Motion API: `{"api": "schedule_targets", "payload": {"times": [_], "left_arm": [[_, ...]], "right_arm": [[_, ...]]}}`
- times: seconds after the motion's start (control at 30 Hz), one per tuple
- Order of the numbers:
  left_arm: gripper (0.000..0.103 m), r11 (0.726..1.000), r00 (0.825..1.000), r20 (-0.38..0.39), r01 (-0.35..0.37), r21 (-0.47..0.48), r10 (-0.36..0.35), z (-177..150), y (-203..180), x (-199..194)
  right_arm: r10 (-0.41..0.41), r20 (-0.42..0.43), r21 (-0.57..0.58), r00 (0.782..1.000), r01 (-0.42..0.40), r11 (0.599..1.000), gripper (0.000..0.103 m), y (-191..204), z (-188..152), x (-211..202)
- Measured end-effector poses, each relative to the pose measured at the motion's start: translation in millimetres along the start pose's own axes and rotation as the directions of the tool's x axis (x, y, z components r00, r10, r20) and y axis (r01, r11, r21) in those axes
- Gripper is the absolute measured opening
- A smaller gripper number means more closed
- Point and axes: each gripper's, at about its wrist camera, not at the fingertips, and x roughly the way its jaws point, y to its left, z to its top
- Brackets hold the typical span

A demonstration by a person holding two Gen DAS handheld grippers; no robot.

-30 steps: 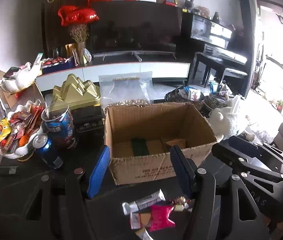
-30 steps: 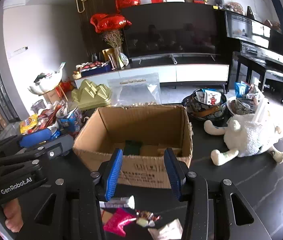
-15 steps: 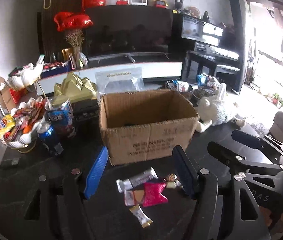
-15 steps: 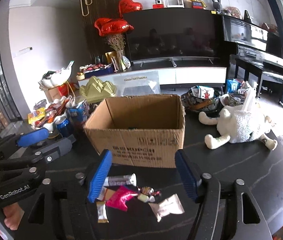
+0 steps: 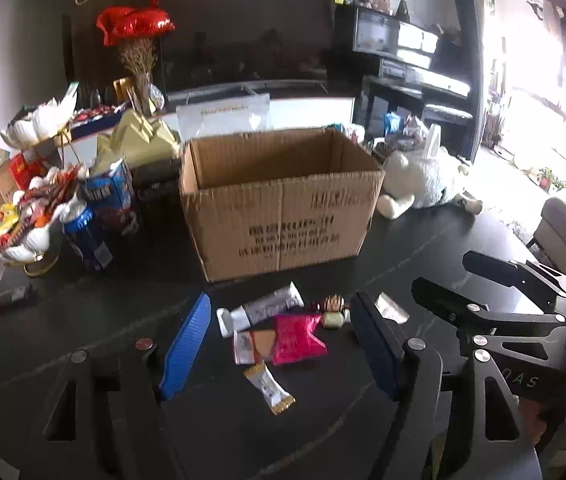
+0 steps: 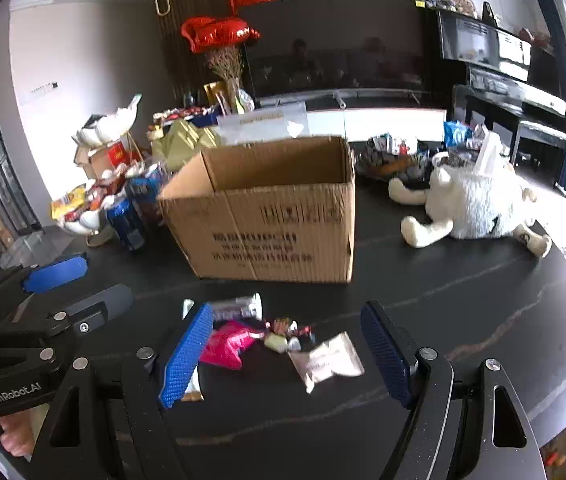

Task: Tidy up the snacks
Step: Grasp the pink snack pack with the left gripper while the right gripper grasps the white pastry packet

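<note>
An open cardboard box (image 5: 279, 208) (image 6: 271, 224) stands on the dark table. In front of it lies a small heap of snacks: a grey bar (image 5: 261, 310), a pink packet (image 5: 297, 338) (image 6: 227, 344), a brown-and-white wrapper (image 5: 253, 346), a small gold-ended bar (image 5: 269, 388), wrapped candies (image 5: 333, 310) (image 6: 283, 332) and a white packet (image 6: 327, 362). My left gripper (image 5: 279, 348) is open and empty, just above and around the heap. My right gripper (image 6: 287, 356) is open and empty over the same heap.
A white plush toy (image 6: 475, 204) lies right of the box. Blue cans (image 5: 87, 236), a white bowl of snacks (image 5: 23, 224) and a gold box (image 5: 139, 144) stand to the left. Bowls of packets (image 6: 395, 156) sit behind the plush.
Both grippers have drawn back from the box and dropped lower, so the snack heap now lies between their open fingers. The right gripper has opened wider.
</note>
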Motion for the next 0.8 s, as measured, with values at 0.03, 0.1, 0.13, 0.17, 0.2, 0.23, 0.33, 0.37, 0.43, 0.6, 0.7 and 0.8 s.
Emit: {"api": "schedule_targets", "payload": {"times": [0.03,0.1,0.13,0.17,0.2,0.23,0.33,0.37,0.43,0.6,0.7,0.8], "left_arm": [[0.072,1.0,1.0,-0.009,0.003,-0.002,-0.003,-3,0,2],[0.072,1.0,0.999,-0.032,0.005,-0.004,-0.005,-11,-2,8],[0.072,1.0,0.999,-0.042,0.006,-0.005,-0.006,-14,-2,11],[0.072,1.0,0.998,-0.055,0.009,-0.008,-0.009,-17,-2,14],[0.072,1.0,0.998,-0.065,0.012,-0.011,-0.012,-20,-2,17],[0.072,1.0,0.997,-0.076,0.014,-0.016,-0.015,-23,-2,20],[0.072,1.0,0.994,-0.104,0.019,-0.021,-0.021,-29,-2,30],[0.072,1.0,0.993,-0.112,0.018,-0.019,-0.02,-31,-3,33],[0.072,1.0,0.992,-0.126,0.02,-0.019,-0.022,-34,-3,39],[0.072,0.999,0.986,-0.163,0.034,-0.026,-0.037,-40,-1,56],[0.072,0.999,0.982,-0.182,0.039,-0.024,-0.042,-43,0,66],[0.072,0.999,0.978,-0.201,0.047,-0.028,-0.051,-45,1,78]], "right_arm": [[-0.003,-0.008,-0.001,1.0,0.003,1.0,0.077,0,-3,2],[-0.006,-0.026,-0.005,1.0,0.006,1.0,0.077,-1,-9,5],[-0.006,-0.035,-0.007,0.999,0.005,1.0,0.077,-2,-12,7],[-0.004,-0.048,-0.009,0.999,0.003,1.0,0.077,-3,-15,10],[-0.003,-0.059,-0.011,0.998,0.002,1.0,0.077,-3,-18,13],[-0.003,-0.066,-0.012,0.998,0.002,1.0,0.077,-4,-19,15],[0.004,-0.1,-0.01,0.995,-0.006,1.0,0.077,-7,-26,24],[0.009,-0.114,-0.009,0.993,-0.011,1.0,0.077,-8,-28,28],[0.016,-0.137,-0.009,0.99,-0.017,1.0,0.077,-9,-31,34],[0.019,-0.195,-0.014,0.981,-0.022,1.0,0.077,-11,-38,53],[0.008,-0.226,-0.032,0.974,-0.016,0.999,0.077,-12,-42,64],[-0.008,-0.25,-0.06,0.968,-0.008,0.998,0.077,-13,-45,75]]}}
